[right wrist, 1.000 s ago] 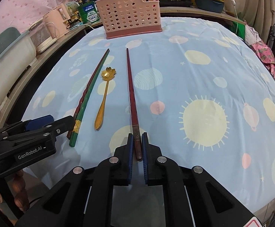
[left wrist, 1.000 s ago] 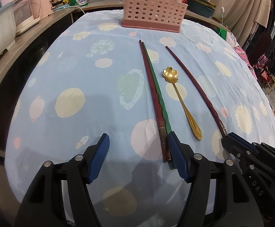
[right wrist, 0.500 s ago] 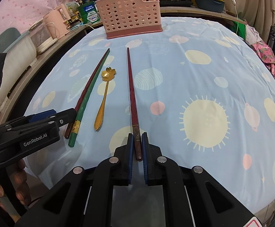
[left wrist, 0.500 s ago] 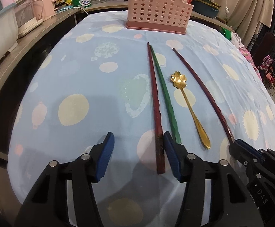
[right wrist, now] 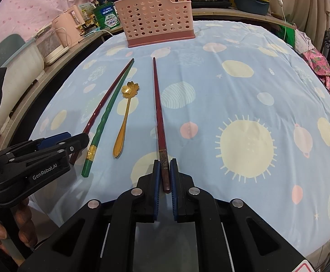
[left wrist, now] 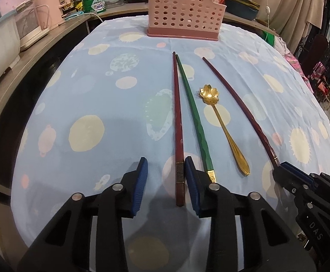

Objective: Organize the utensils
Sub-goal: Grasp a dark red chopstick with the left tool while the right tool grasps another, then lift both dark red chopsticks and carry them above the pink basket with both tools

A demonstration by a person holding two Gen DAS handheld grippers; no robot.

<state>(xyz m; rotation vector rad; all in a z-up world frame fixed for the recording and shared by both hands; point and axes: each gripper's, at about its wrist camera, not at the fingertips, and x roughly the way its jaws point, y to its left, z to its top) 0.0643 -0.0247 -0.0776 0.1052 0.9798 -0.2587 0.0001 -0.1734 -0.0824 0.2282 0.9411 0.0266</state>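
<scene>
While closing, left gripper (left wrist: 165,170) around one red chopstick (left wrist: 177,117); right gripper (right wrist: 164,170) clamping another (right wrist: 158,106).

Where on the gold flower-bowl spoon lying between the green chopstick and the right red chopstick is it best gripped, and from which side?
Probably by the gold spoon's slim handle, near its flared near end, coming steeply from above with one finger each side. The spoon lies flat on the tablecloth, handle end nearest the grippers, with bare cloth on both sides between it and the green chopstick. The flower bowl looks wider and harder to pinch.
</scene>
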